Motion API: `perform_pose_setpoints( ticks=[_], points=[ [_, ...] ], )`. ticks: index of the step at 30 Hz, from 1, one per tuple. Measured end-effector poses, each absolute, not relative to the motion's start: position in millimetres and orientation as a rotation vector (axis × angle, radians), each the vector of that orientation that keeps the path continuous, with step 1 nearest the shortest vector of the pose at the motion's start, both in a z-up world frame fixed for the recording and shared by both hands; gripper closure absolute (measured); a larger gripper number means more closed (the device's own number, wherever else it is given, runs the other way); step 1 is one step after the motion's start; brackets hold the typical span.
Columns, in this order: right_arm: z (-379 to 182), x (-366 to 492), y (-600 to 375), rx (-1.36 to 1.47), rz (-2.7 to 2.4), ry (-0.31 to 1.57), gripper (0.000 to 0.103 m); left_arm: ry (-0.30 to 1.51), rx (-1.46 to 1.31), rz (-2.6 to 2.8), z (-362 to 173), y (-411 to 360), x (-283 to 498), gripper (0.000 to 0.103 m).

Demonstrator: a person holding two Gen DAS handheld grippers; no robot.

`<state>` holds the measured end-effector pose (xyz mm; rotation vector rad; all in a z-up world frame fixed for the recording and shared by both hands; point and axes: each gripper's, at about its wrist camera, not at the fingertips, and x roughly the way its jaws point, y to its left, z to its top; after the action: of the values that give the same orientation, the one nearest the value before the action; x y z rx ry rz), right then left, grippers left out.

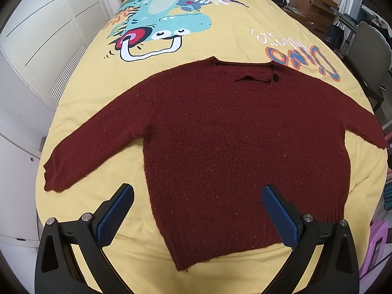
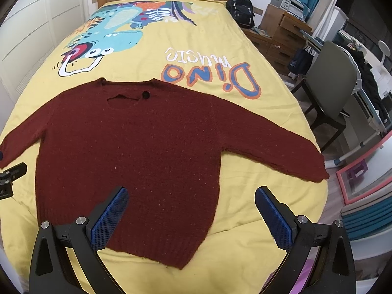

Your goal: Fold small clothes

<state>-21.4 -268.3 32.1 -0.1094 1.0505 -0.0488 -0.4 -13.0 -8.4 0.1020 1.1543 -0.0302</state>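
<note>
sweater [image 2: 127, 152] left cuff cut off at frame edge, right-wrist view

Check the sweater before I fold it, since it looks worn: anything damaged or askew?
Yes. The sweater has a slit-like gap just below the neckline, beside a dark button; whether it is a tear or an unbuttoned placket, I cannot tell. It otherwise lies flat, sleeves spread.

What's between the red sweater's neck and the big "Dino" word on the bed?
Just bare yellow bedspread. In the right wrist view, a plain strip separates the sweater collar from the "Dino" lettering.
</note>
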Motion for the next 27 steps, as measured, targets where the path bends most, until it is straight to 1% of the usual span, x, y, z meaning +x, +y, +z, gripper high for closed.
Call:
perform_pose_setpoints(
  ticks=[27],
  points=[
    [20, -11, -270, -0.106, -0.043, 1.081, 0.000, 1.173, 0.109, -0.026, -17, -11, 3, 0.001]
  ],
)
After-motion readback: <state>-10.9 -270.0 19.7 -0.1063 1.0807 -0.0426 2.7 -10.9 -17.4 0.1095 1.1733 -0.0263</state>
